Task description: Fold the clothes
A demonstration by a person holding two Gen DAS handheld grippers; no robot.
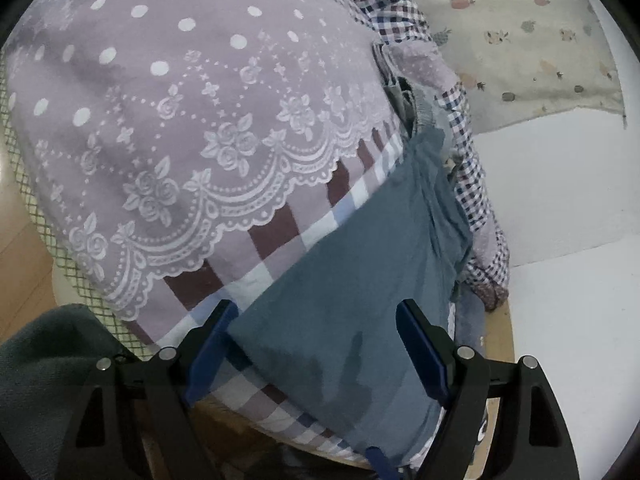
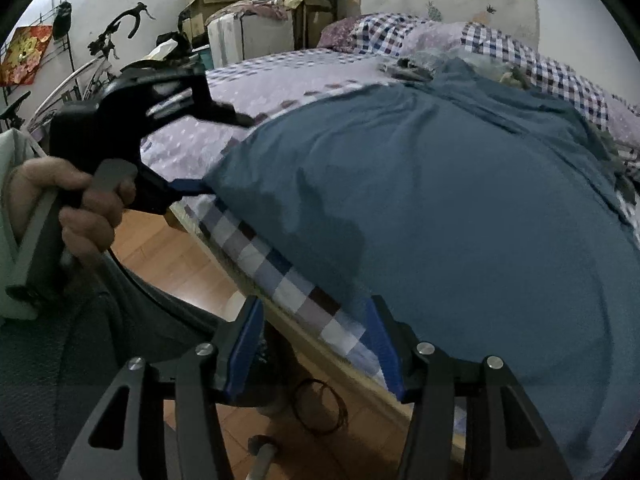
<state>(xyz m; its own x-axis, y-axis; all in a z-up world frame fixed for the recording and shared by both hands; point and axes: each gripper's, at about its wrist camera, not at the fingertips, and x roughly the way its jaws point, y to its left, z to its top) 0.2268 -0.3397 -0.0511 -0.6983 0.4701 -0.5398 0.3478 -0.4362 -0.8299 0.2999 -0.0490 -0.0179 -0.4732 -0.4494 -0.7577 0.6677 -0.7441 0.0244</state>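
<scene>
Shirt [image 2: 440, 208], blue, lies spread on the bed [image 1: 200, 120], its near hem hanging over the near bed edge, probably so both claws can reach the corners. Left gripper [image 1: 316, 336] is apart, straddling the hem's left corner; right gripper [image 2: 316, 344] is apart at the bed edge, one finger on cloth. Left of the shirt the bed is open; bedding [image 1: 468, 184] crowds its far-right side.

Matt teal cloth garment [image 2: 440, 208], soft and faintly creased, on a lilac bedcover [image 1: 180, 100] of woven cloth with raised white lace print, beside the garment a checked cotton sheet [image 2: 280, 276] (smooth), below it glossy wood floor [image 2: 168, 256], matt black plastic left gripper [image 1: 316, 336] with blue rubbery pads [image 1: 420, 352]
</scene>
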